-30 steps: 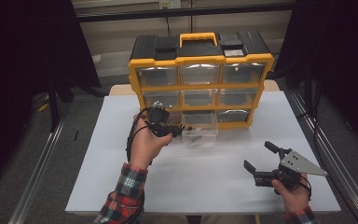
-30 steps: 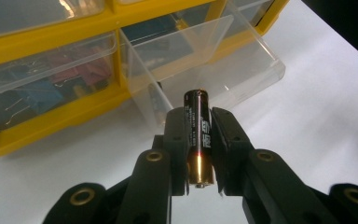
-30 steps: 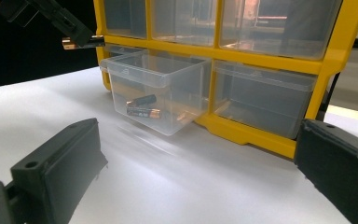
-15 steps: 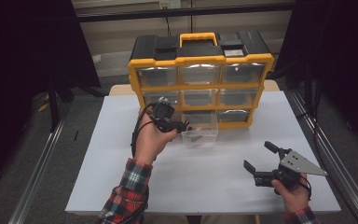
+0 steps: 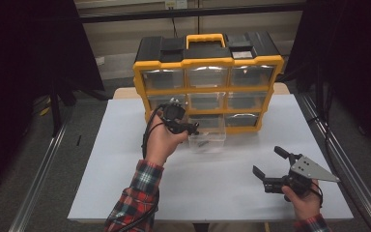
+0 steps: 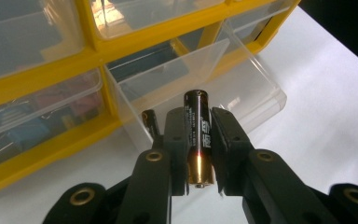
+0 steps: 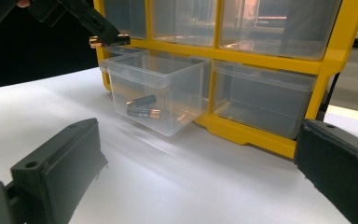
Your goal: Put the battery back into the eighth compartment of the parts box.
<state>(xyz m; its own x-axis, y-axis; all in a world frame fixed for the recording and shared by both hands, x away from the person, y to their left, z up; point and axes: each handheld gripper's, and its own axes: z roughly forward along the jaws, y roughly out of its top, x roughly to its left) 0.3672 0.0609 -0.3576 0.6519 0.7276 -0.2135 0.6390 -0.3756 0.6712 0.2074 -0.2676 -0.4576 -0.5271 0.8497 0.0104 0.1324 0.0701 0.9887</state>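
My left gripper (image 6: pixel 199 115) is shut on a black and copper battery (image 6: pixel 196 140), which stands upright between its pads. It hovers just over the near left corner of a clear drawer (image 6: pixel 223 79) pulled out of the bottom row of a yellow and black organizer (image 5: pixel 207 87). In the high view the left gripper (image 5: pixel 187 127) is at the left edge of the drawer (image 5: pixel 207 140). Two batteries (image 7: pixel 142 106) lie inside the drawer (image 7: pixel 168 88). Low on the table at the front right, my right gripper (image 5: pixel 269 162) is open with nothing between its fingers.
The organizer stands at the back of the white table (image 5: pixel 116 164), with several clear drawers shut. The bottom left drawer (image 6: pixel 37 121) holds coloured small parts. Dark curtains hang on both sides, and metal rails (image 5: pixel 43 179) run along the floor.
My left hand with the battery has edged a little farther toward the organizer and the pulled-out drawer. The right hand has kept still.
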